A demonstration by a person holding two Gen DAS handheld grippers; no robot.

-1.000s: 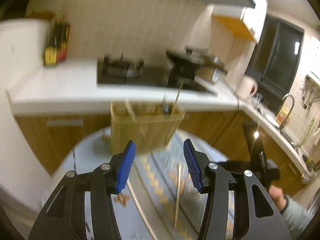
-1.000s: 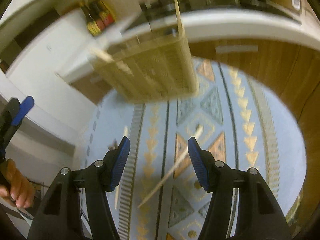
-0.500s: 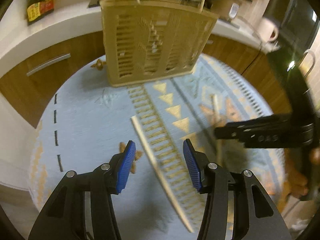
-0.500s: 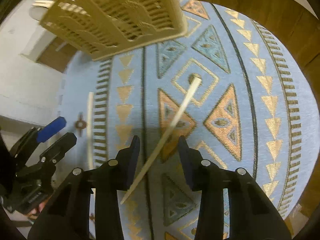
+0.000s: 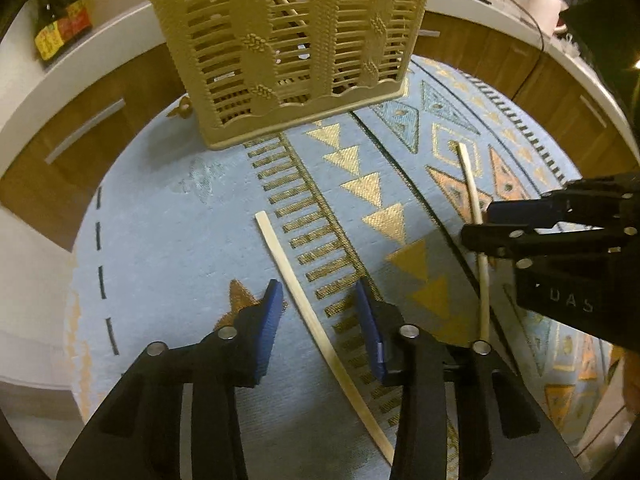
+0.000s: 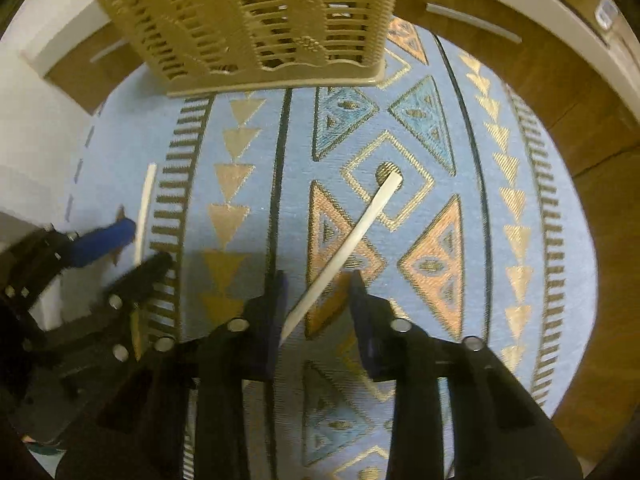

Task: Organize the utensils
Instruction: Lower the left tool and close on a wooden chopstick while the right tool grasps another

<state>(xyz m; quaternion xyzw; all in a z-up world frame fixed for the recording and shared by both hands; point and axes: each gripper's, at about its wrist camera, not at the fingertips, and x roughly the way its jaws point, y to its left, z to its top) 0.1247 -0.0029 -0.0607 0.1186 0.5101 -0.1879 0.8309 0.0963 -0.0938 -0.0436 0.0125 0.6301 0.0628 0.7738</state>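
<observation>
Two pale wooden chopsticks lie on the blue patterned cloth (image 5: pixel 160 220) in front of a tan slotted utensil basket (image 5: pixel 280 60) (image 6: pixel 260 20). One chopstick (image 5: pixel 296 292) runs slantwise between the blue pads of my left gripper (image 5: pixel 320 308), whose jaws are closing; a gap shows on both sides of the stick. The other chopstick (image 6: pixel 360 232) lies slantwise with its near end between the jaws of my right gripper (image 6: pixel 316 300), which are also closing and not clearly pressing it. Each gripper shows in the other's view: the right gripper (image 5: pixel 478 224) and the left gripper (image 6: pixel 150 242). At least one thin stick stands inside the basket.
The cloth covers a round table. Wooden cabinet fronts (image 5: pixel 100 120) with metal handles and a white counter edge (image 6: pixel 520 12) curve around behind it. Bottles (image 5: pixel 60 32) stand on the counter at the upper left. The basket stands close beyond both chopsticks.
Both grippers have come down close to the cloth and tipped downward. Each pair of jaws has narrowed around its chopstick. The chopsticks have not moved.
</observation>
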